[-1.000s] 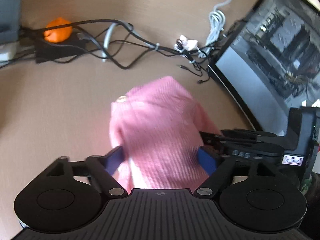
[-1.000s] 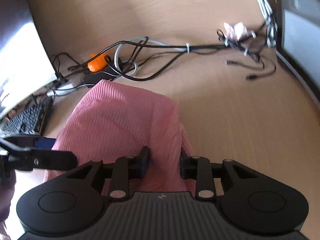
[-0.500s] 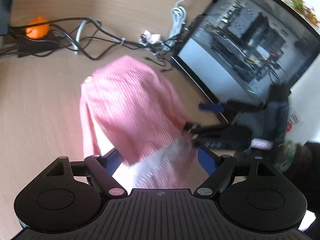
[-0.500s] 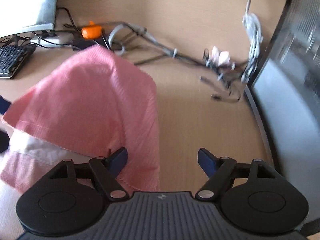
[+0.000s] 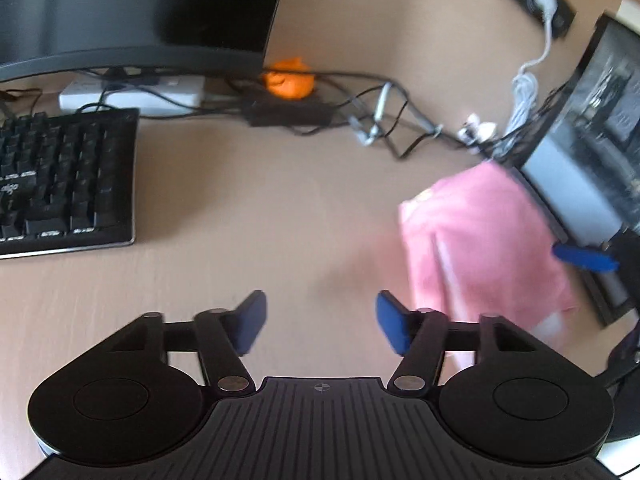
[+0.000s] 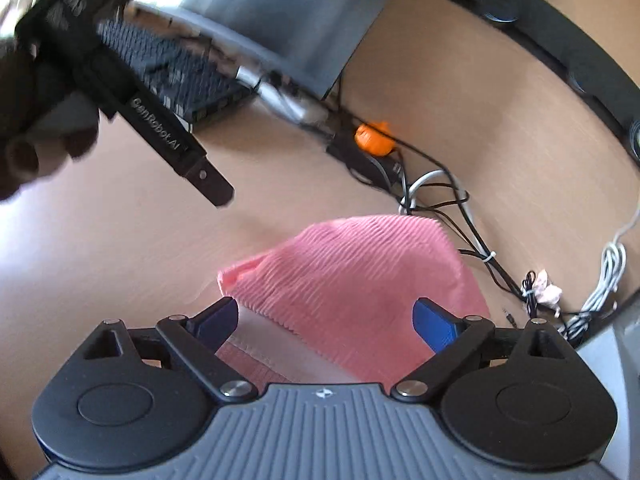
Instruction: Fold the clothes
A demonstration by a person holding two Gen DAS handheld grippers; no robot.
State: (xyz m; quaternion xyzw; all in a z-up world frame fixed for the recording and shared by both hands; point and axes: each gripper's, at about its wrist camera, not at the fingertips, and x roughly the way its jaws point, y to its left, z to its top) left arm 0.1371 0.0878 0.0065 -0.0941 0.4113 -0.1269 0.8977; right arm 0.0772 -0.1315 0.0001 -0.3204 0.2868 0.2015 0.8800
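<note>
The pink garment point(image 6: 352, 280) is now seen lying on the table point(image 5: 280, 216) in a compact folded bundle, no longer pinched by either claw. A second ago the right claw was clamped on the cloth; half a second ago it was already parted, and the left claw was spread beside the fabric. Both are now shown with fingers wide apart and nothing between them that is gripped.

The left claw point(image 5: 320, 322) has been swung away: bare table is framed between its blue pads, and the garment is placed ahead and to its right, close against the lower edge of a monitor point(image 5: 580, 168). A keyboard point(image 5: 64, 184) is seen ahead to its left, with an orange object point(image 5: 290, 80) and a tangle of cables point(image 5: 384, 120) farther ahead.

The right claw point(image 6: 326, 320) is held just behind the bundle, so that the cloth fills the gap between its open fingers; whether the pads are touching it cannot be told. A paler hem or lining is exposed at the near edge.

The release is judged to mean that a fold has been completed and laid down. Either another fold is still to be made, or the garment is finished; that cannot be settled from these views.
</note>
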